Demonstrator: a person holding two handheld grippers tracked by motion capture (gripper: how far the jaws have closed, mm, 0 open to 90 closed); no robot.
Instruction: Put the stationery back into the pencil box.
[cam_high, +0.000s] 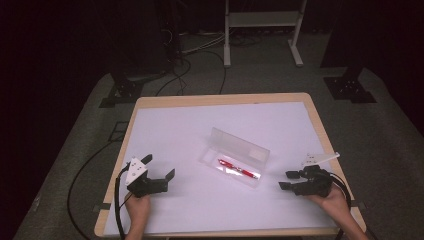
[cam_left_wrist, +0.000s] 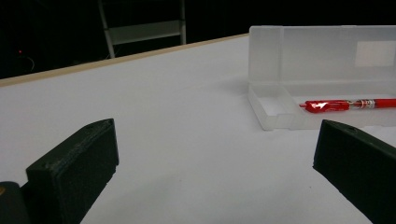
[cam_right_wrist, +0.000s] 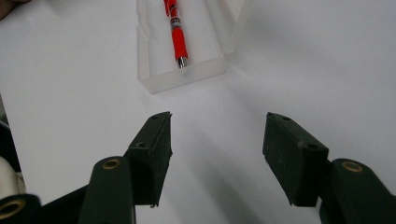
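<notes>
1. The red pen (cam_high: 238, 169) lies flat inside the open clear case (cam_high: 235, 161). It is in the low tray part of the case.
2. The case sits on the white table top (cam_high: 190, 130), a bit to the 4 o'clock side of the middle in the high view. Its lid stands up along the far side, toward 12 o'clock.
3. In my left gripper view, the pen (cam_left_wrist: 348, 104) lies sideways in the tray, and the case (cam_left_wrist: 322, 74) is at 2 o'clock from my jaws. The lid rises behind the pen.
4. In my right gripper view, the pen (cam_right_wrist: 175, 32) points its tip down toward me, and the case (cam_right_wrist: 187, 70) is at 12 o'clock, just past my jaws.
5. My left gripper (cam_high: 160, 168) is at 9 o'clock from the case, well apart from it. Its jaws stand wide apart with nothing between them. They do not touch the case.
6. My right gripper (cam_high: 289, 180) is at 4 o'clock from the case, near it but not touching. Its jaws are also apart, with only bare table between them.
7. My hands come in from 6 o'clock, one on each gripper. A black cable runs from each one.
8. The table has a light wood edge (cam_high: 220, 99). Past it, at 12 o'clock, a white metal stand (cam_high: 262, 30) is on the dark floor.
</notes>
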